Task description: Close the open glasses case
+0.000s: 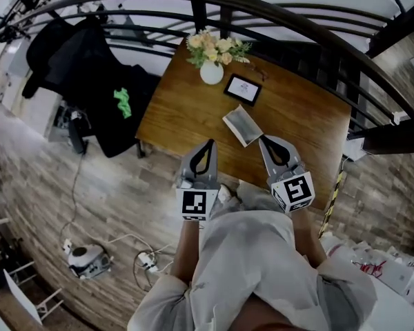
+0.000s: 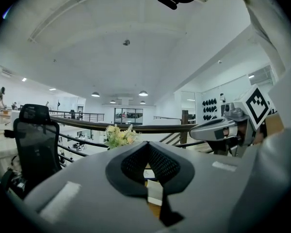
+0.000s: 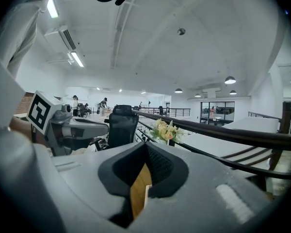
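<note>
The open glasses case [image 1: 242,125] lies on the wooden table [image 1: 303,123], pale grey with its lid raised, near the table's front edge. My left gripper [image 1: 210,143] hovers over the front edge, just left of the case, jaws shut and empty. My right gripper [image 1: 263,138] is just right of the case, also shut with nothing held. In the left gripper view the left gripper [image 2: 146,143] has its jaws meeting at the tip, and a pale sliver shows through the slot. In the right gripper view the right gripper [image 3: 145,144] is shut the same way over the table's wood [image 3: 137,191].
A white vase of flowers [image 1: 212,55] and a small framed tablet [image 1: 243,88] stand farther back on the table. A curved dark railing [image 1: 310,29] runs behind it. A black office chair with a jacket [image 1: 90,67] stands left, and cables and a power strip [image 1: 145,259] lie on the floor.
</note>
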Tool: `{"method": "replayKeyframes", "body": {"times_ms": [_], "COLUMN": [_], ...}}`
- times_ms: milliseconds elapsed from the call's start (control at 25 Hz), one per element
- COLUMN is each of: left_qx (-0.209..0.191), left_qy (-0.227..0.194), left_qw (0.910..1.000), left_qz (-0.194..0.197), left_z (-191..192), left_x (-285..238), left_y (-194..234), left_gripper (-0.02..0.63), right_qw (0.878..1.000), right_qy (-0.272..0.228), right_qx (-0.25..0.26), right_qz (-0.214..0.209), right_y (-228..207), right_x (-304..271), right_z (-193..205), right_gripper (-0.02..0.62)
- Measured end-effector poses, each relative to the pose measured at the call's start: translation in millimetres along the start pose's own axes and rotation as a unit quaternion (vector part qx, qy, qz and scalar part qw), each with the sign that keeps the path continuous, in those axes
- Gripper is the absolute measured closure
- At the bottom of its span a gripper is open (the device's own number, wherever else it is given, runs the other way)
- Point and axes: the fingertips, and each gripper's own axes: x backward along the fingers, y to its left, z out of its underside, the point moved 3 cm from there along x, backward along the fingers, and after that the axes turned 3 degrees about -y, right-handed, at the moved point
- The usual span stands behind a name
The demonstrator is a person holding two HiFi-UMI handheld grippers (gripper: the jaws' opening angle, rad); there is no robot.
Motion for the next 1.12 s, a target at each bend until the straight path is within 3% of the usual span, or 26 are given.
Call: {"method": "replayKeyframes", "body": {"times_ms": [360,1120], "left_qx": [-0.011,-0.01], "left_qy": [-0.006,0.09], "left_qw": [0.9998,0.9957], "left_qz": [0.015,0.021], "left_z": [9.4,77.7], "left_x": [-40.7,-116.0], "left_y": [-4.7,-23.7], "left_gripper": [0.588,0.588], "right_qw": [1.0,0.996], "right_qy": [0.01,0.041], "right_qx": [-0.02,-0.082], "right_qz": [0.001,-0.018], "right_y": [-32.2,-101.4], "right_x": [-16.4,-42.0], "right_z": [22.8,81.5], "right_gripper": [0.592,0.592]}}
